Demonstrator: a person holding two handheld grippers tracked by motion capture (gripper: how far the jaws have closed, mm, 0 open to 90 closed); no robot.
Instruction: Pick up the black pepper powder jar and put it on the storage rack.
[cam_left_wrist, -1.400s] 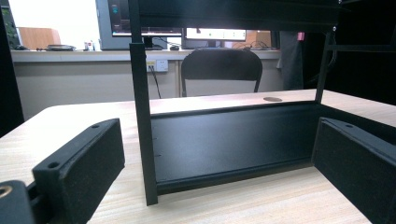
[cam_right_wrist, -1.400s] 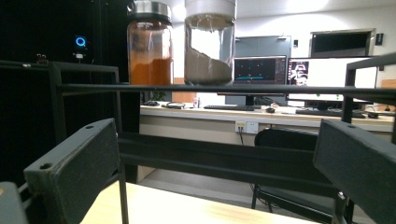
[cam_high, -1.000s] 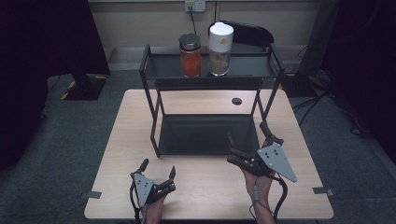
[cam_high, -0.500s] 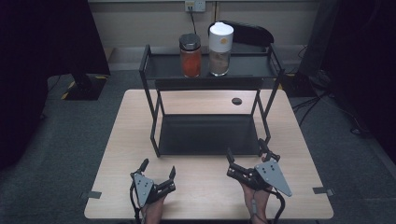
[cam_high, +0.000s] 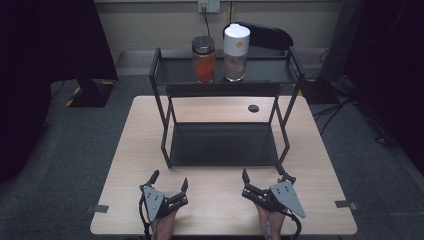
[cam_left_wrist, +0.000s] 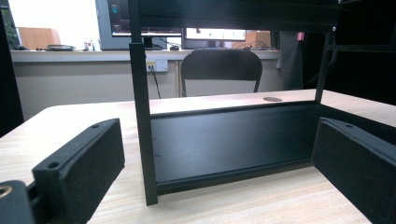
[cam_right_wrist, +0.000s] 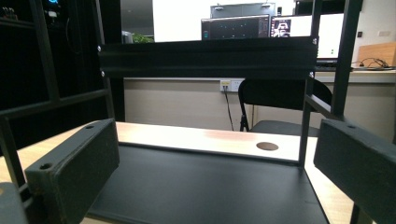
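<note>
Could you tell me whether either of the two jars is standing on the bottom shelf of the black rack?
No, the orange-filled jar and the white-lidded jar both stand on the rack's top shelf, while the bottom shelf is bare.

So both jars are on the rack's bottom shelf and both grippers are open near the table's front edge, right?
Not quite. The high view shows the orange jar and white-lidded jar on the rack's top shelf, not the bottom. The left gripper and right gripper are open near the front edge.
</note>
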